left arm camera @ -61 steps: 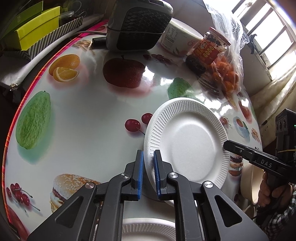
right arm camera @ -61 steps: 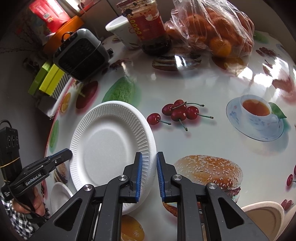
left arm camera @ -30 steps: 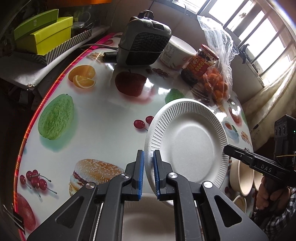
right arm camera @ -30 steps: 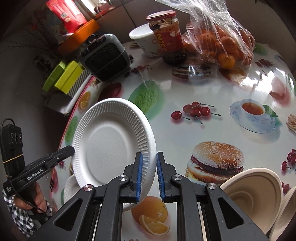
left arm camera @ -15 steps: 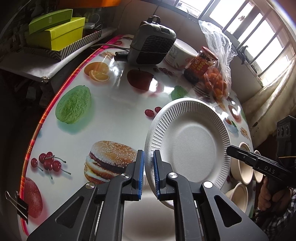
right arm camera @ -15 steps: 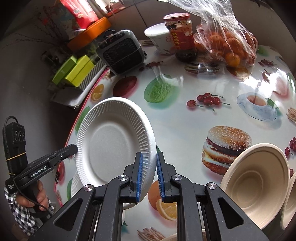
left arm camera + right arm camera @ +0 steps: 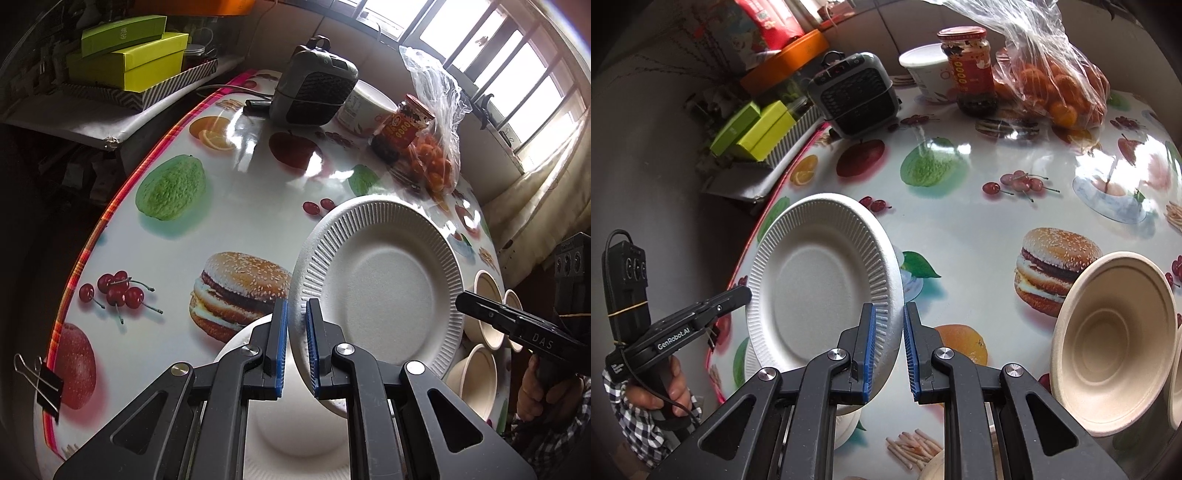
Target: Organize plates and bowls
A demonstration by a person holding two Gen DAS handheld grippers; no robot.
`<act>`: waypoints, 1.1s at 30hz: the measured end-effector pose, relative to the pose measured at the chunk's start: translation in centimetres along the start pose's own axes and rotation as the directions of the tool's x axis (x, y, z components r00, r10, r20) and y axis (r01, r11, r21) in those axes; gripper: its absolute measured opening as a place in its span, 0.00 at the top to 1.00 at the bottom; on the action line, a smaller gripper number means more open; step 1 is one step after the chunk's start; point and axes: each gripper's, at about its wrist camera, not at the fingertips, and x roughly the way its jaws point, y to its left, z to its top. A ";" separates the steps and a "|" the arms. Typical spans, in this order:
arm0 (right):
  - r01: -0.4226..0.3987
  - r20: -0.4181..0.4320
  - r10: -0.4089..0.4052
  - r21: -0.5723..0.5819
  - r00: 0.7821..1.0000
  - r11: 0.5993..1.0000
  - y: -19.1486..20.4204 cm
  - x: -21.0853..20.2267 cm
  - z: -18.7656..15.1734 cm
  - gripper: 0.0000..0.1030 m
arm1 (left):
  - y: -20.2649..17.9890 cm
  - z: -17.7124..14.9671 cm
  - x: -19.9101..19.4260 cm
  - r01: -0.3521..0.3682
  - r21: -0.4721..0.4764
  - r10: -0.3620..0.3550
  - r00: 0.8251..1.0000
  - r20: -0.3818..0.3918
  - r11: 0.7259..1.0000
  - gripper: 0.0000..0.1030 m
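Observation:
A white paper plate (image 7: 384, 288) is held in the air over the table's near edge, one rim in each gripper. My left gripper (image 7: 295, 350) is shut on its left rim. My right gripper (image 7: 888, 350) is on the opposite rim (image 7: 820, 280), its jaws slightly parted, the right pad clear of the plate. Another white plate (image 7: 291, 439) lies on the table right under the left gripper and shows below the held plate in the right wrist view (image 7: 846, 421). Several beige bowls (image 7: 1115, 343) stand at the right, also seen in the left wrist view (image 7: 487, 295).
The round table (image 7: 236, 206) has a fruit-and-burger print. At its far side stand a grey heater (image 7: 314, 92), a white tub (image 7: 364, 105), a red-lidded jar (image 7: 400, 127) and a bag of oranges (image 7: 436, 162). Green boxes (image 7: 129, 59) sit on a shelf at left. A binder clip (image 7: 40, 380) grips the table edge.
Both grippers have pulled the plate back toward the table's near edge, over the lying plate. The right gripper's jaws have opened slightly. More bowls have come into view at right.

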 end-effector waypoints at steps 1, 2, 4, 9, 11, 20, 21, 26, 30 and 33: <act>-0.001 0.000 0.001 -0.002 1.000 1.000 0.1 0.0 -0.2 0.85 | 0.1 -0.2 -0.1 -0.001 -0.002 0.001 1.000 0.000 1.000 0.90; -0.001 -0.001 0.001 -0.005 1.000 1.000 0.3 0.0 -0.4 0.85 | 0.2 -0.4 -0.2 -0.003 -0.002 0.003 1.000 -0.001 1.000 0.90; -0.003 -0.003 0.003 -0.011 1.000 1.000 0.7 -0.1 -0.7 0.85 | 0.5 -0.9 -0.4 -0.005 -0.005 0.005 1.000 -0.002 1.000 0.90; -0.013 -0.014 0.013 -0.026 1.000 1.000 1.6 0.2 -1.6 0.85 | 1.7 -2.3 -1.0 -0.005 -0.024 0.005 1.000 -0.003 1.000 0.90; -0.017 -0.019 0.016 -0.031 1.000 0.999 1.9 0.4 -1.9 0.85 | 2.0 -2.7 -1.0 -0.008 -0.030 0.008 1.000 -0.008 1.000 0.90; -0.023 -0.057 0.021 -0.042 0.998 0.999 2.9 1.8 -3.4 0.85 | 3.4 -4.5 -1.8 -0.023 -0.051 0.023 1.000 -0.008 0.998 0.90; -0.024 -0.061 0.021 -0.043 0.998 0.999 3.0 1.9 -3.5 0.85 | 3.6 -4.6 -1.8 -0.024 -0.054 0.023 1.000 -0.011 0.998 0.90; -0.031 -0.078 0.027 -0.050 0.997 0.998 3.5 2.4 -4.4 0.85 | 3.9 -5.5 -1.7 -0.045 -0.046 0.045 0.999 -0.021 0.998 0.90; -0.032 -0.091 0.027 -0.053 0.995 0.998 3.8 2.8 -4.8 0.85 | 4.4 -6.1 -1.8 -0.047 -0.060 0.046 0.999 -0.026 0.997 0.90; -0.030 -0.100 0.025 -0.057 0.995 0.998 3.9 3.1 -5.0 0.85 | 4.4 -6.5 -1.9 -0.055 -0.054 0.054 0.998 -0.024 0.997 0.90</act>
